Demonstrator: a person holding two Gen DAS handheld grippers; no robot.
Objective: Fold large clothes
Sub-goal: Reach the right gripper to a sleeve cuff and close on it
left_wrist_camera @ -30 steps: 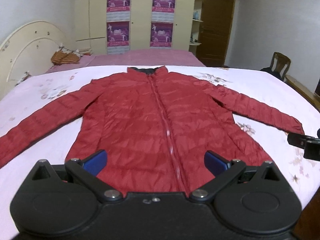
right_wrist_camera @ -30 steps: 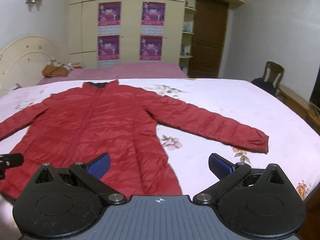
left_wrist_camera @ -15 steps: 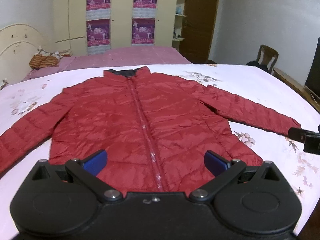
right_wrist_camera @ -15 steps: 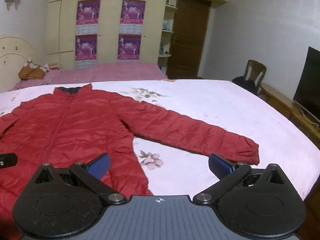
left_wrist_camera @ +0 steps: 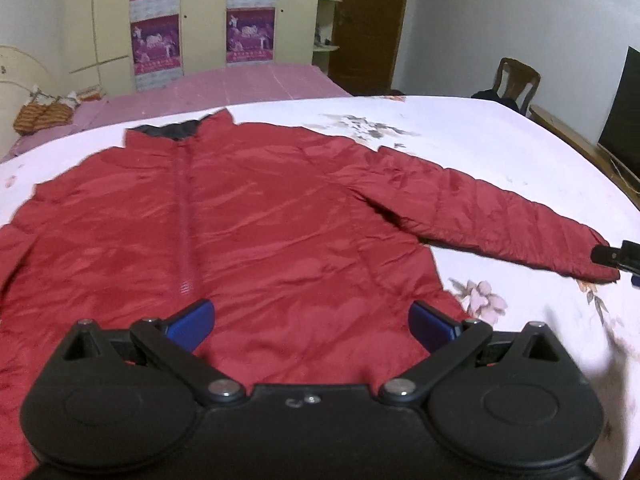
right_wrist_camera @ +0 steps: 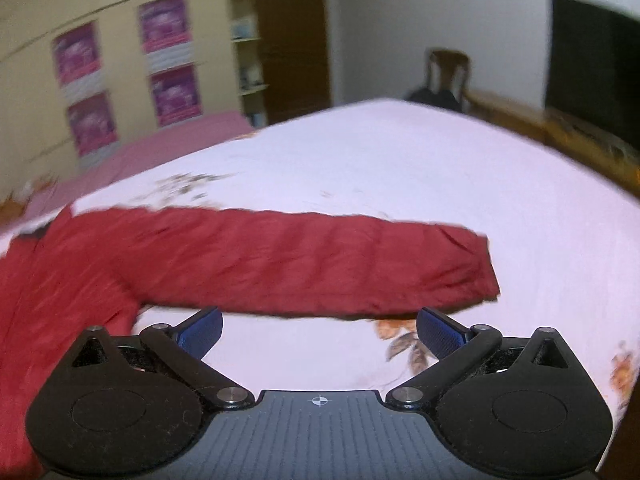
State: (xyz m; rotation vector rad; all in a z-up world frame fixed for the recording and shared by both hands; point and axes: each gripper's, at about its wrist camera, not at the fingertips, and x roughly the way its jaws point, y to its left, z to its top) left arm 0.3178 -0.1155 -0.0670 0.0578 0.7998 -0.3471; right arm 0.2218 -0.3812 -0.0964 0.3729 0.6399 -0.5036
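Note:
A red puffer jacket [left_wrist_camera: 260, 232] lies flat and zipped on a pale floral bedsheet [left_wrist_camera: 480, 148], collar at the far side. My left gripper [left_wrist_camera: 310, 320] hangs open over the jacket's lower hem, right of the zip. The jacket's right sleeve [right_wrist_camera: 320, 260] stretches across the right wrist view. My right gripper [right_wrist_camera: 318, 330] is open just short of that sleeve, with bare sheet between its blue pads. In the left wrist view the tip of the right gripper [left_wrist_camera: 616, 256] shows at the sleeve cuff [left_wrist_camera: 588, 256].
A second bed with a pink cover [left_wrist_camera: 224, 84] stands behind. A wardrobe with purple posters [left_wrist_camera: 248, 32], a brown door [left_wrist_camera: 368, 24], a wooden chair [left_wrist_camera: 516, 84] and a dark screen [left_wrist_camera: 624, 108] line the far and right sides.
Both grippers have swung to the right. The right gripper has closed in on the right sleeve, which now fills its view. The left gripper sits lower over the hem.

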